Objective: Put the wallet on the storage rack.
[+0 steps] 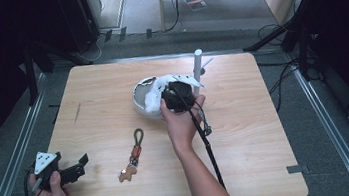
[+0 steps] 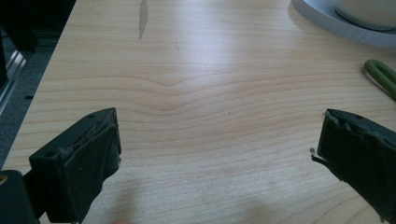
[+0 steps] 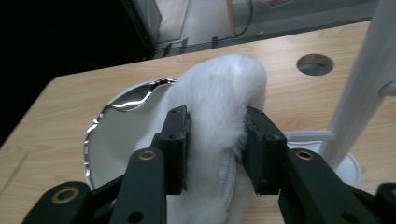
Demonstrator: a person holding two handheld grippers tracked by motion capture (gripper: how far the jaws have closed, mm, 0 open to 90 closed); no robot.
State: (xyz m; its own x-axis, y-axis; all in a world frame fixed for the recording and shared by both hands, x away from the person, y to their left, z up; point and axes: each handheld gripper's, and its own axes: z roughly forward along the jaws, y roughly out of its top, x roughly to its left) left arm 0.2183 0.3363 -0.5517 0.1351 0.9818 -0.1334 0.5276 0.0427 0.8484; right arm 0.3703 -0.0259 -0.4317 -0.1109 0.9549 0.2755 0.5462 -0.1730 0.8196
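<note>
High view first: the right tool (image 1: 178, 96) sits over a white bowl (image 1: 141, 103) near the middle of the bench (image 1: 247, 134), and the hand and the tool's black body cover much of the white fluffy pouch (image 1: 156, 96) that lies in the bowl, so the grip itself cannot be made out from here. A white stand (image 1: 198, 70) rises just behind the bowl, its base hidden by the hand. Nearer the person lies a keychain (image 1: 133, 156) with a green loop and a small brown charm, too small to read in detail. The left tool (image 1: 68, 170) hovers at the bench's near left corner, well apart from everything. Left gripper view: that tool (image 2: 219, 149) has its jaws wide apart with bare wood between them; the bowl's rim (image 2: 327, 21) is cut off at the top right edge, and a green cord end (image 2: 380, 74) runs out of the right edge. Right gripper view: the right tool's pads (image 3: 180, 144) press on both sides of the fluffy pouch (image 3: 219, 93), clamped on it, with a zip partly showing low between the jaws; the bowl (image 3: 116, 140) lies behind, half hidden, and the stand (image 3: 362, 88) is cut off at the top.
</note>
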